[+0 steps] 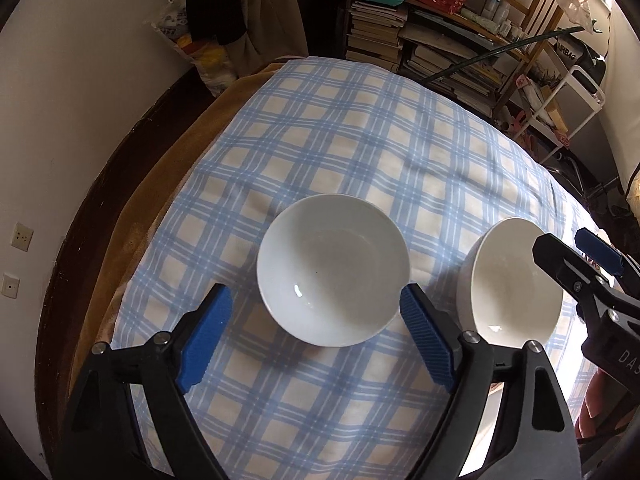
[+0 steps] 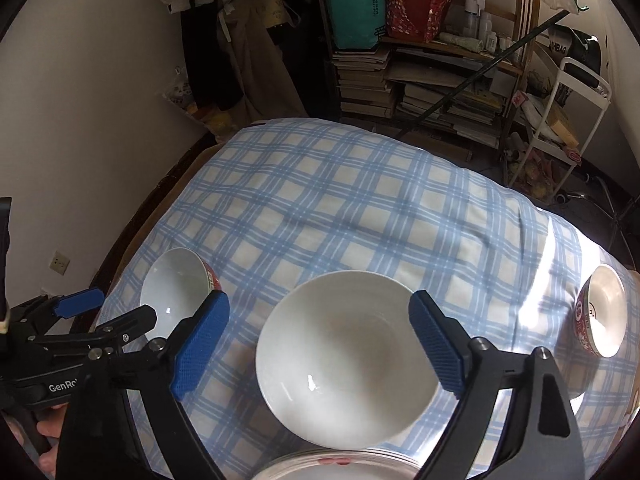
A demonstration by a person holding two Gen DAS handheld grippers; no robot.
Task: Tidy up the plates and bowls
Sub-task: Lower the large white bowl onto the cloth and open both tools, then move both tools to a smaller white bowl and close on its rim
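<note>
In the left wrist view a white bowl stands on the blue checked cloth, just ahead of my open, empty left gripper. A second white bowl stands to its right, with my right gripper at its far rim. In the right wrist view the larger white bowl sits between the fingers of my open right gripper. The left bowl has a red patterned outside; my left gripper hovers over its near edge. Another red-patterned bowl stands at the right.
A stack of plates shows at the bottom edge of the right wrist view. Shelves of books and a white cart stand beyond the table. A white wall runs along the left.
</note>
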